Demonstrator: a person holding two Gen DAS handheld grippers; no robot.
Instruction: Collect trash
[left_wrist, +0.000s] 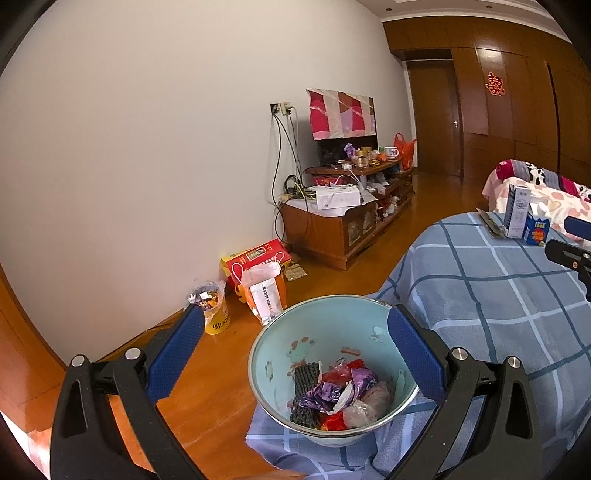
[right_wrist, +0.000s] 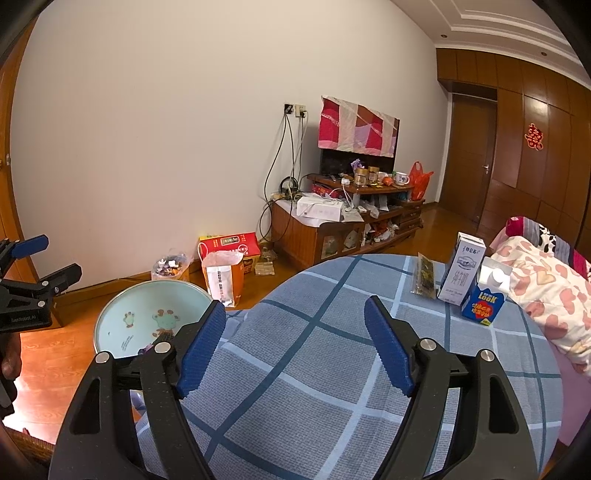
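Both hand-held grippers spread over a checked-cloth surface, trash basin at its left edge.

The left hand-held gripper (left_wrist: 295, 354) stands wide, pinching nothing, its fingers straddling the pale blue basin (left_wrist: 275, 341) of wrappers (left_wrist: 338, 391) at the surface's (right_wrist: 332, 369) left edge. The right hand-held gripper (right_wrist: 295, 345) is spread and empty over bare cloth. Near the far right edge: a snack packet (right_wrist: 424, 277), a tall white milk carton (right_wrist: 463, 271), and a small blue carton (right_wrist: 484, 302).

Glossy enamel basin (left_wrist: 273, 354), matt checked cloth (left_wrist: 498, 314), polished wood floor (left_wrist: 207, 369).
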